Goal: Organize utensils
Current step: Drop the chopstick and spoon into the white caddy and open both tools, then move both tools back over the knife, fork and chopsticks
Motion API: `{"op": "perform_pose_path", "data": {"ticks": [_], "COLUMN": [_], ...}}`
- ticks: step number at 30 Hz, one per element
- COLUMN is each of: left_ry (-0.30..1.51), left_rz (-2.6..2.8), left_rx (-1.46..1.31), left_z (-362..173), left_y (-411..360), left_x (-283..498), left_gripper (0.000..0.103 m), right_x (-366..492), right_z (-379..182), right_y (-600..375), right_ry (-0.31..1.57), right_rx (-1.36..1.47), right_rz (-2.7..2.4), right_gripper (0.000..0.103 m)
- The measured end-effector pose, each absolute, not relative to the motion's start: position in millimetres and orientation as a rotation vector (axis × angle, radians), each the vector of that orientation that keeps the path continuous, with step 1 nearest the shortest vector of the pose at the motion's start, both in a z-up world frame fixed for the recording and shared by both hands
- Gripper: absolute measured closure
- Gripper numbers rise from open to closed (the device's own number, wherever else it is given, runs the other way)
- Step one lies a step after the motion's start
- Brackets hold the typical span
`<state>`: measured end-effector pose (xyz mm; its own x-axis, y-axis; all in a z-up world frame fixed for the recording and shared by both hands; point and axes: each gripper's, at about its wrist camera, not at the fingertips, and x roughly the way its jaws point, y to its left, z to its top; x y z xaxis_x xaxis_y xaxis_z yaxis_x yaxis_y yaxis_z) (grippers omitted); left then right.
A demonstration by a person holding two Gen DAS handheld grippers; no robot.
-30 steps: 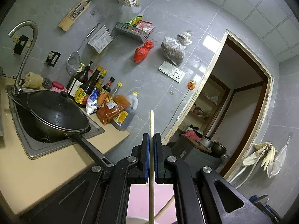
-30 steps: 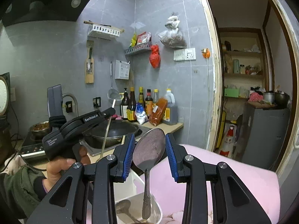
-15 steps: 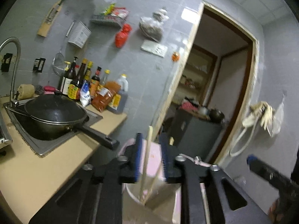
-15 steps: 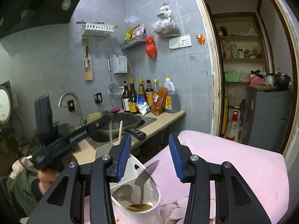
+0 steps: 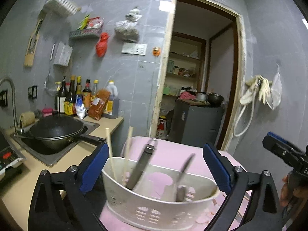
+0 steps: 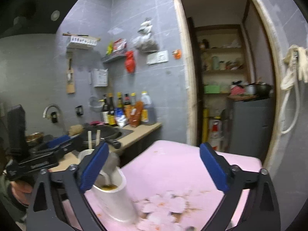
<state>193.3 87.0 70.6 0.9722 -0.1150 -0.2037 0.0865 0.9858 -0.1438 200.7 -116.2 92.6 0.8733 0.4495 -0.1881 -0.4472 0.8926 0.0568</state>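
A white perforated utensil caddy point(image 5: 159, 207) stands on the pink tabletop point(image 5: 173, 152). It holds two wooden chopsticks point(image 5: 110, 152) at its left end, a dark-handled utensil point(image 5: 141, 167) and a metal spoon point(image 5: 183, 175). My left gripper point(image 5: 156, 165) faces the caddy with its jaws opening wide, and the pads touch nothing. In the right wrist view the caddy point(image 6: 113, 198) sits low on the left with a spoon point(image 6: 111, 163) leaning in it. My right gripper point(image 6: 154, 165) is opening too, with only bare tabletop between its pads.
A black wok point(image 5: 55, 130) sits in the sink on the beige counter point(image 5: 63, 157), its handle reaching toward the caddy. Sauce bottles point(image 5: 84, 100) line the wall. A doorway point(image 5: 200, 77) opens behind the table. A hand point(image 6: 17, 190) holds the left gripper point(image 6: 48, 154).
The left jaws let go of the chopstick, which now stands in the caddy. The right jaws released the spoon into the caddy. Both grippers opened wide and drew back.
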Motion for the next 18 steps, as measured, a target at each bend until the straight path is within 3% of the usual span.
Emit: {"op": "perform_pose_path", "data": {"ticks": [18], "left_ry": [0.362], "left_rz": [-0.326], "left_rx": [-0.015], "left_z": [34.4], "left_y": [-42.6], "left_x": [185.6], "left_gripper": [0.006], "right_x": [182.2], "right_z": [59.5], "right_y": [-253.8], "right_ry": [0.333], "right_rx": [-0.022], "right_rz": [0.171], "right_gripper": [0.000]}}
